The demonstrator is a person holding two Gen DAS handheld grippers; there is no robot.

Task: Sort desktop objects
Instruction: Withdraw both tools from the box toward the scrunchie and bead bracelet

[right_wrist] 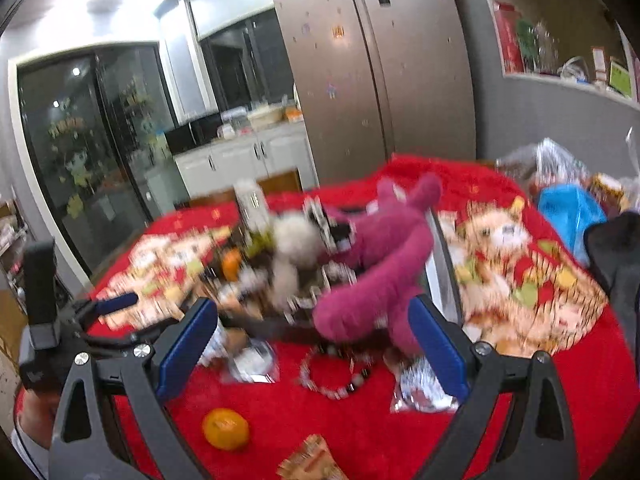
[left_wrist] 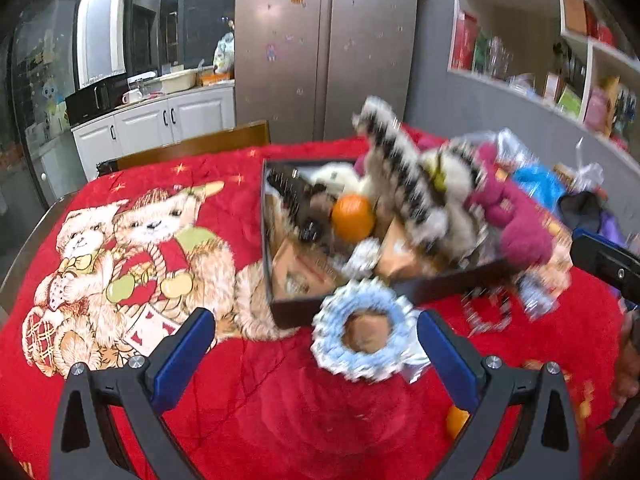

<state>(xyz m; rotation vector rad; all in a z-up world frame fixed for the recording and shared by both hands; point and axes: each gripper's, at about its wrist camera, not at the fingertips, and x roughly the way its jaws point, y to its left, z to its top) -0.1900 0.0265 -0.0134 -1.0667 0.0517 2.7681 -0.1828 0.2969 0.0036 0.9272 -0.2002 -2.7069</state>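
Sorting underway: both grippers, left (left_wrist: 316,346) and right (right_wrist: 314,332), spread empty near the box (left_wrist: 280,300); scrunchie (left_wrist: 362,340), bracelet (right_wrist: 336,376) and orange (right_wrist: 225,429) lie before it, awaiting pickup.

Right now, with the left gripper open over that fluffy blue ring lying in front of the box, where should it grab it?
Grip the blue ring across its band on the near side, coming from above and in front. It lies flat on the red cloth, hole up, so one finger can drop into the hole. The left gripper is open around it.
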